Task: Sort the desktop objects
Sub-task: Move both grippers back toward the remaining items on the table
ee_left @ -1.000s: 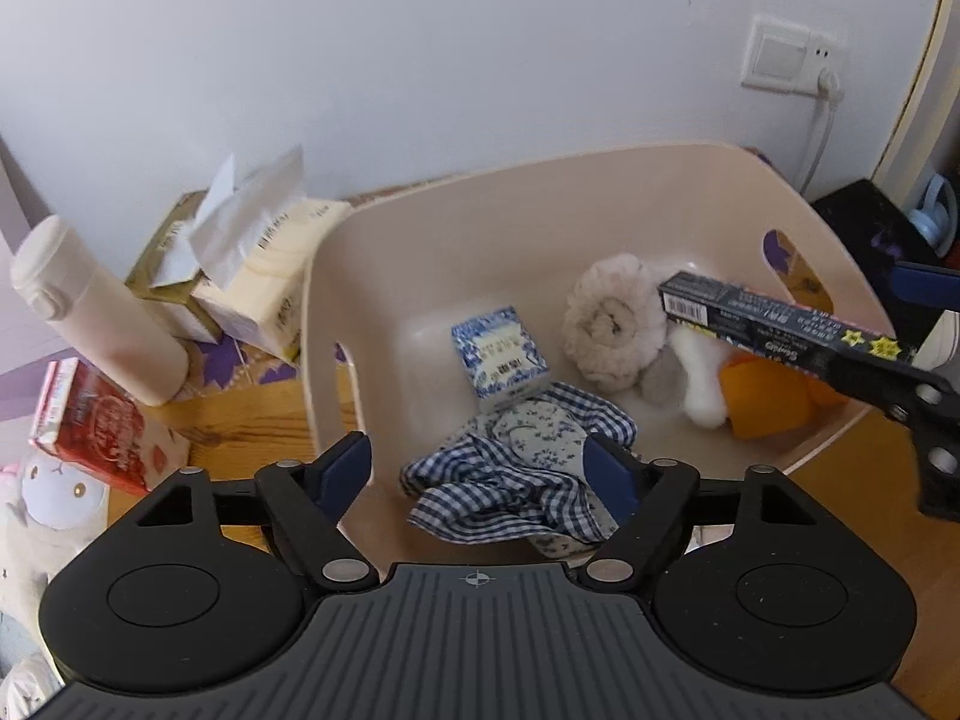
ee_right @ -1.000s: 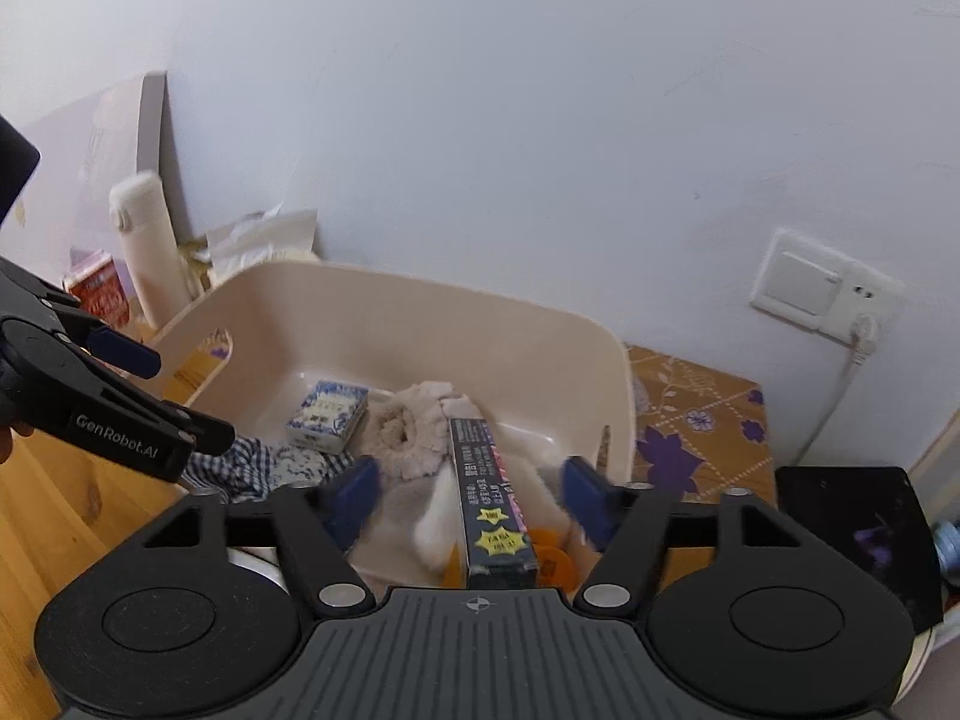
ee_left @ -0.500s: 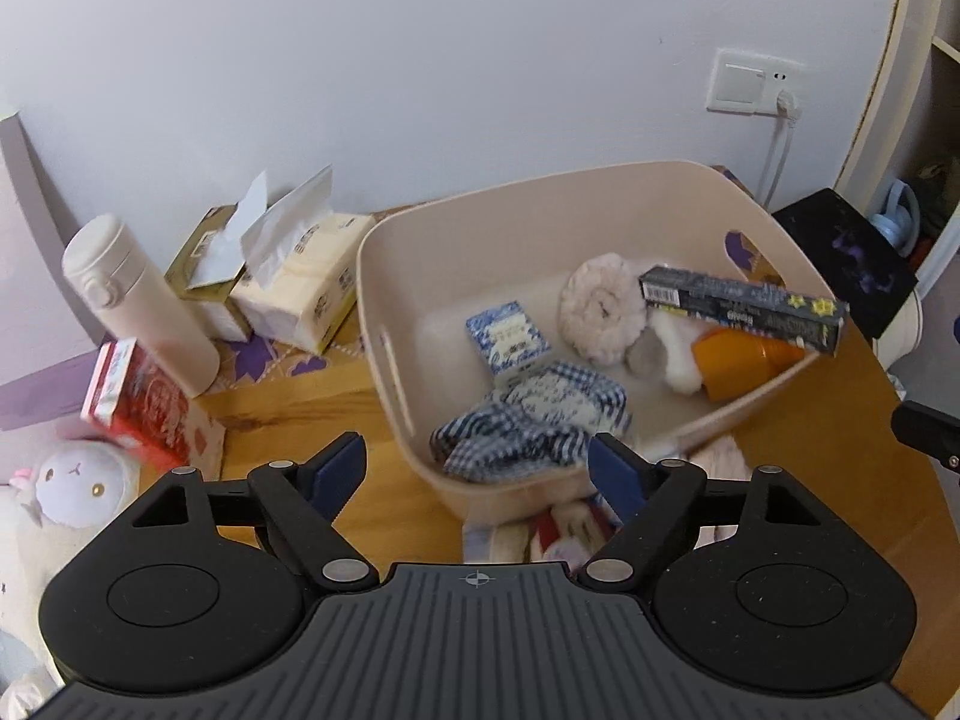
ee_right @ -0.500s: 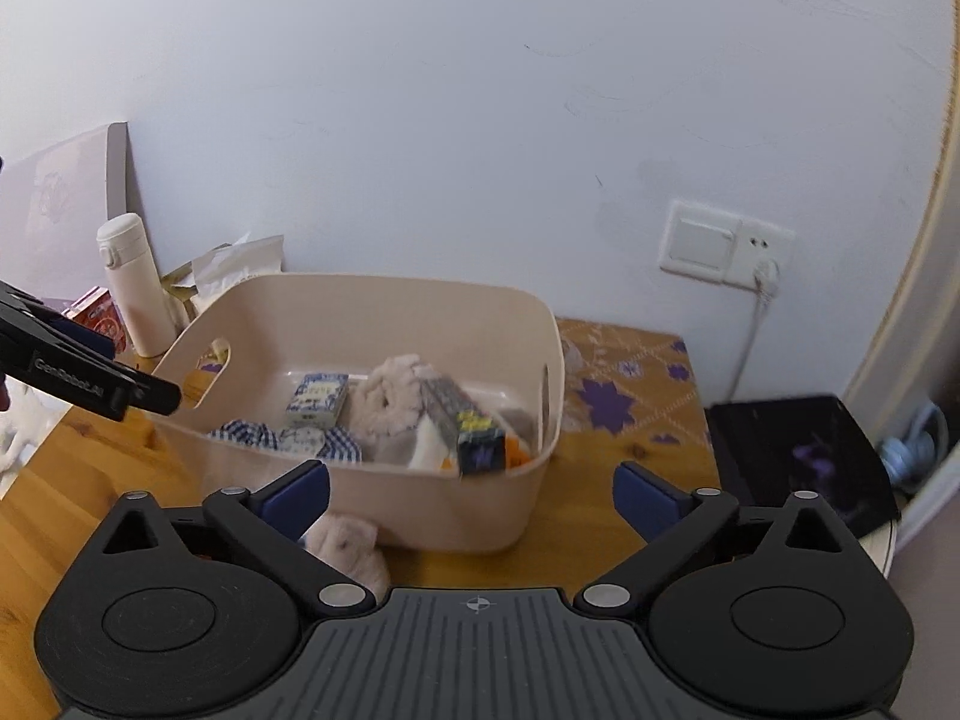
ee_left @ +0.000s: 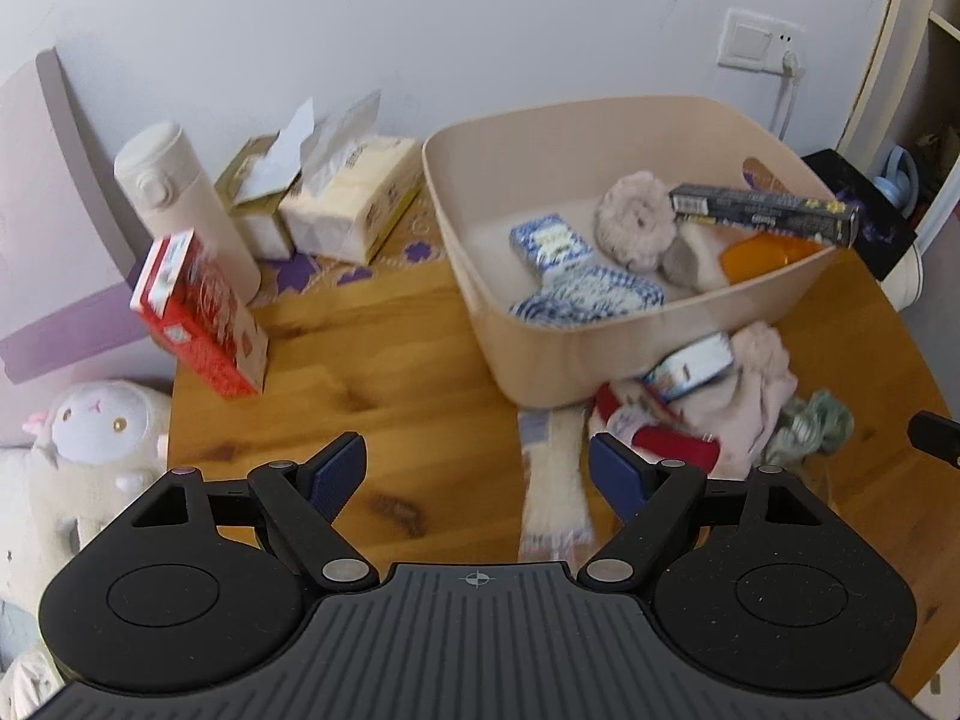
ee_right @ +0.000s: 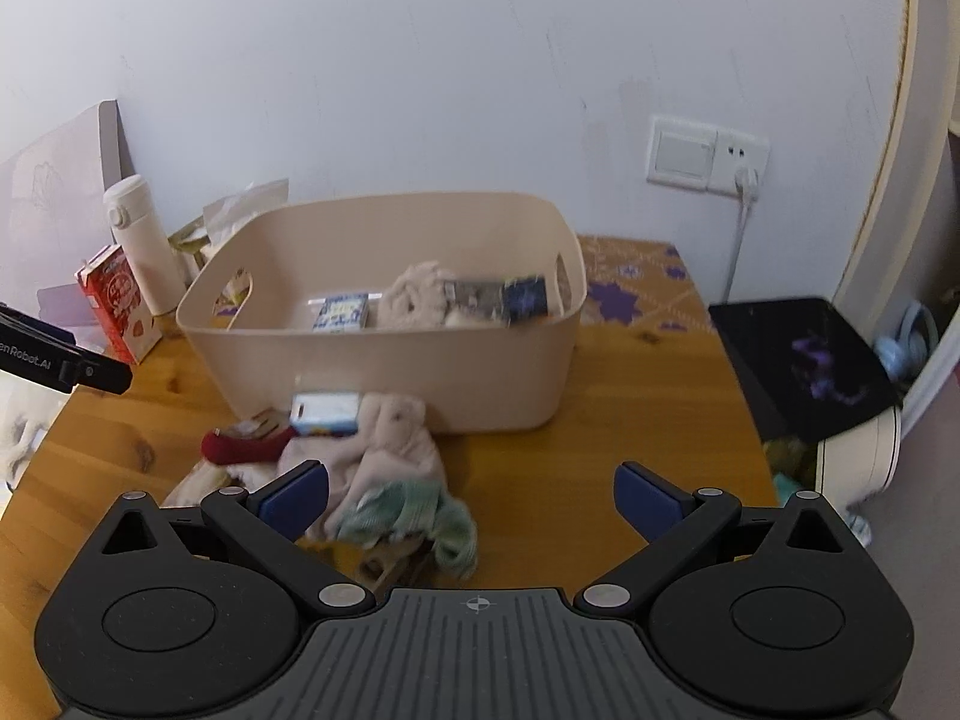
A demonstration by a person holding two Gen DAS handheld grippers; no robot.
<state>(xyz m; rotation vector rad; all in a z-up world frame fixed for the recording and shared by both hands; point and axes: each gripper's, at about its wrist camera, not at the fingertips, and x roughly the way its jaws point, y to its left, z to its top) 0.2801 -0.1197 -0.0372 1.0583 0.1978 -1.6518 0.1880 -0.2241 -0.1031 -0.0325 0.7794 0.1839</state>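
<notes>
1. Both grippers are sitting further back from the beige bin (ee_left: 540, 354) than a second ago, and the long dark box (ee_left: 762, 213) that was between the right jaws is now lying in the bin, propped across its far rim
2. Right gripper (ee_right: 471, 495) is hanging with its jaws spread wide and nothing between them, above the wooden table (ee_right: 630, 420)
3. Left gripper (ee_left: 477, 474) is also hanging released, empty, over bare tabletop
4. Inside the bin a blue patterned box (ee_left: 549, 240), a fluffy round piece (ee_left: 636, 219), a checked cloth (ee_left: 588, 300) and something orange (ee_left: 756, 255) are lying together
5. Just in front of the bin a heap of soft pinkish cloth (ee_right: 384, 444), a small blue-and-white pack (ee_right: 324, 414), a red item (ee_right: 240, 447) and a greenish cloth (ee_right: 420, 513) are waiting on the table
6. Off to the left a red carton (ee_left: 198, 312), a white flask (ee_left: 186, 204) and tissue packs (ee_left: 348, 198) are standing near the wall
</notes>
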